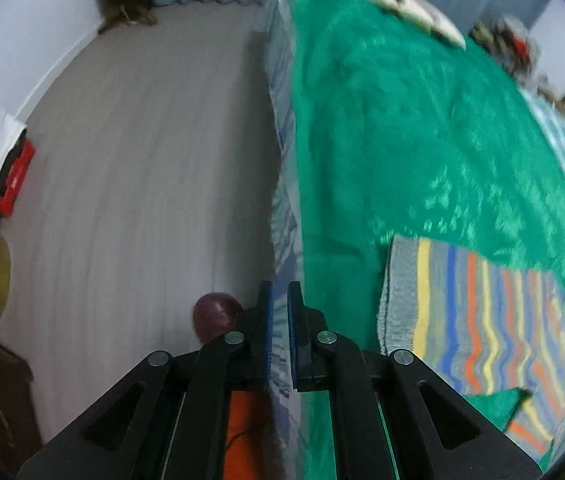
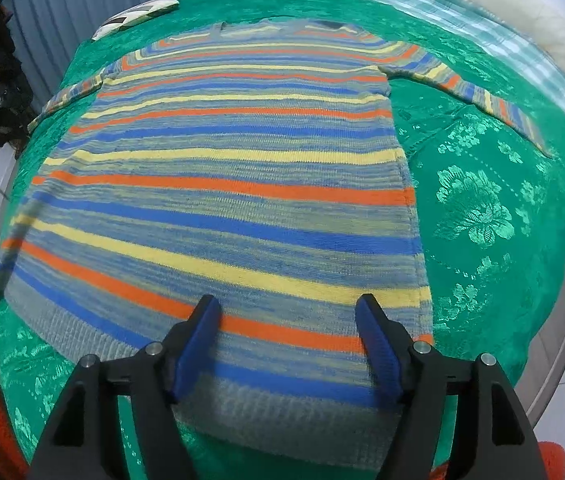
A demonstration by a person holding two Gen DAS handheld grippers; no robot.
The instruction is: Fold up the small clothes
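Observation:
A small striped knit sweater point(image 2: 234, 184) in blue, yellow, orange and grey lies flat on the green floral bedspread point(image 2: 478, 208), both sleeves spread out. My right gripper point(image 2: 288, 312) is open, its jaws just above the sweater's hem, right of middle. In the left wrist view the sweater point(image 1: 478, 320) shows at the lower right. My left gripper point(image 1: 280, 300) is nearly shut and empty, held off the bed's left edge, away from the sweater.
The grey floor point(image 1: 142, 160) lies left of the bed. A dark red round object point(image 1: 216, 314) sits on the floor by the bed edge. A patterned pillow point(image 2: 138, 14) lies at the far end. A checked cloth point(image 2: 462, 24) and white cushion point(image 2: 522, 4) lie far right.

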